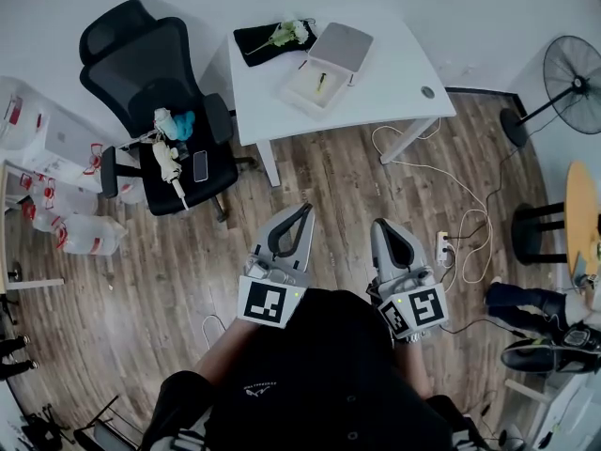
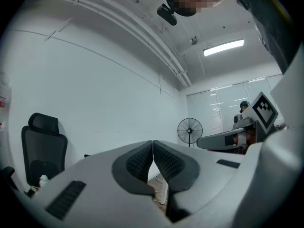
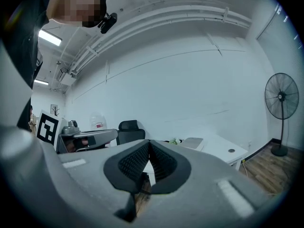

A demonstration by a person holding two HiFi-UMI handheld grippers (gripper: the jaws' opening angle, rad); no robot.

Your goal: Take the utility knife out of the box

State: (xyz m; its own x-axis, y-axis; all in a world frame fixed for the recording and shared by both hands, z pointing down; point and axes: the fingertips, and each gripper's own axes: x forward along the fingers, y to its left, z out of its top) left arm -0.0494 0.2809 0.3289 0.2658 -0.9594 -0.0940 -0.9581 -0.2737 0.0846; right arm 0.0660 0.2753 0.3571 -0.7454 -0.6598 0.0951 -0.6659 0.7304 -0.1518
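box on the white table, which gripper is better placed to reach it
Left, marginally: the left gripper lines up below the box; the right gripper sits further aside. Both shut, far off.

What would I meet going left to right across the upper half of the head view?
Black office chair → black cloth with flowers → open white box → floor fan.

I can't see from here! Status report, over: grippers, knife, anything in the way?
Shut and empty: left gripper, right gripper, short of table. Open box, small item inside, likely the knife. Off the path: chair left, cables right.
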